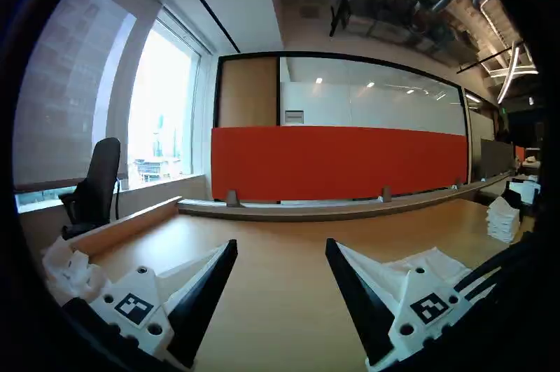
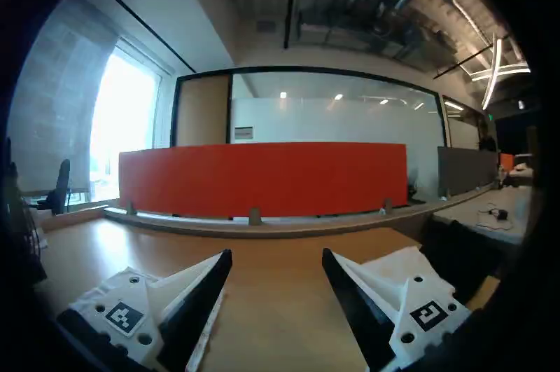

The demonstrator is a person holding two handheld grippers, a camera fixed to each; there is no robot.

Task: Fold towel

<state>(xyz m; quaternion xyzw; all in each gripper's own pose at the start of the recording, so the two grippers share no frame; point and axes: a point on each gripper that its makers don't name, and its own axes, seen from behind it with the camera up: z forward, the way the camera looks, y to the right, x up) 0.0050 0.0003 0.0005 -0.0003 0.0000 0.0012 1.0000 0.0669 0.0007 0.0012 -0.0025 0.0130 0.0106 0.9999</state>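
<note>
Hovering over wooden desk (image 1: 392,225): left gripper (image 1: 280,242), right gripper (image 2: 276,253), fingers apart, empty; orange partition (image 1: 336,162) behind, bright window (image 1: 159,113) beside.

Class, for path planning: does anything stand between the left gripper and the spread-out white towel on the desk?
Nothing visible does: the towel lies on the desk just beyond one finger of the left gripper.
</note>
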